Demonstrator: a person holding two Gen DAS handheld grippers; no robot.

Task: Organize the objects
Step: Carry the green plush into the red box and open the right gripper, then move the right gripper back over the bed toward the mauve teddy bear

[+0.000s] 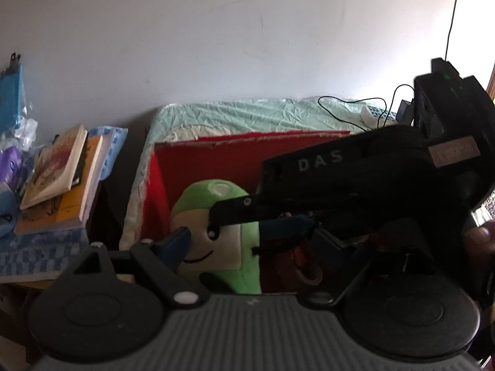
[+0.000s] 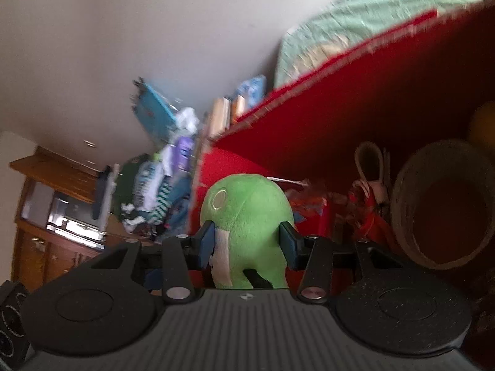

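A green plush toy [image 1: 216, 247] with a smiling cream face stands inside a red box [image 1: 216, 160] at its left end. My right gripper [image 2: 247, 244] is shut on the plush toy [image 2: 247, 210], with one blue pad pressed against each flank. In the left wrist view that right gripper [image 1: 236, 233] reaches in from the right as a black body marked "DAS". My left gripper [image 1: 247, 247] hovers just in front of the box with its jaws spread wide. Only the left finger [image 1: 176, 244] shows; the other is hidden behind the right gripper.
Also in the red box [image 2: 340, 123] are a round woven basket [image 2: 442, 204] and red-and-white rope items [image 2: 368, 191]. A stack of books [image 1: 62, 179] lies on a side table to the left. Behind the box is a bed with a mint sheet [image 1: 247, 114] and black cables [image 1: 355, 105].
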